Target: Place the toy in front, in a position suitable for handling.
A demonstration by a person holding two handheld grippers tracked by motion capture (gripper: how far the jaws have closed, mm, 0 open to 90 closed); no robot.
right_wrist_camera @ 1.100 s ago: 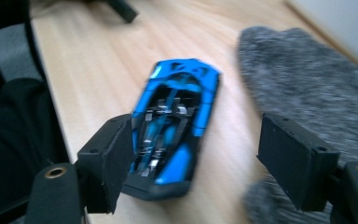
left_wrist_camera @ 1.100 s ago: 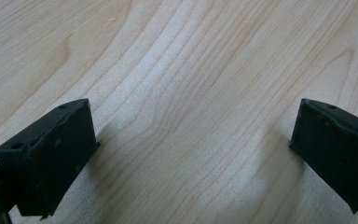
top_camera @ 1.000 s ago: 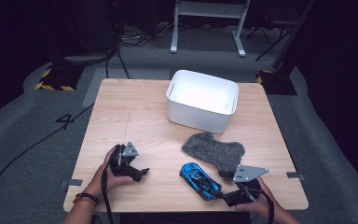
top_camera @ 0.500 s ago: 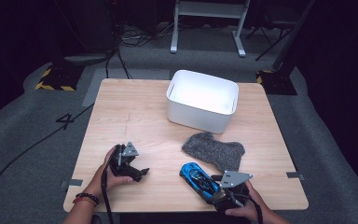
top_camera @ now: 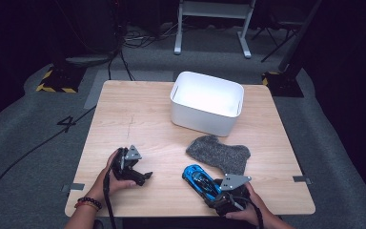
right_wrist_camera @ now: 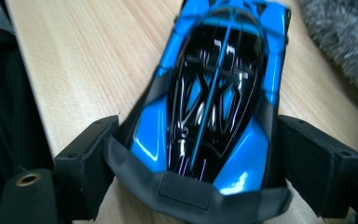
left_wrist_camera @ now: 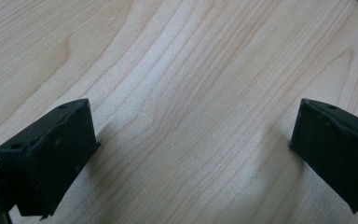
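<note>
Lying lengthwise between the wide right tongs point(right_wrist_camera: 200, 154), the blue toy car point(right_wrist_camera: 216, 93) points away.

floor: grey carpet point(top_camera: 38, 143) | table: light wood point(top_camera: 138, 119) | surroundings: dark | back: white stand point(top_camera: 212, 9)

The car point(top_camera: 201, 179) is a glossy blue toy racer with a black canopy and dark grey tail. It sits upright on its wheels near the table's 5 o'clock edge, nose toward 10 o'clock, just beside a grey cloth.
</note>
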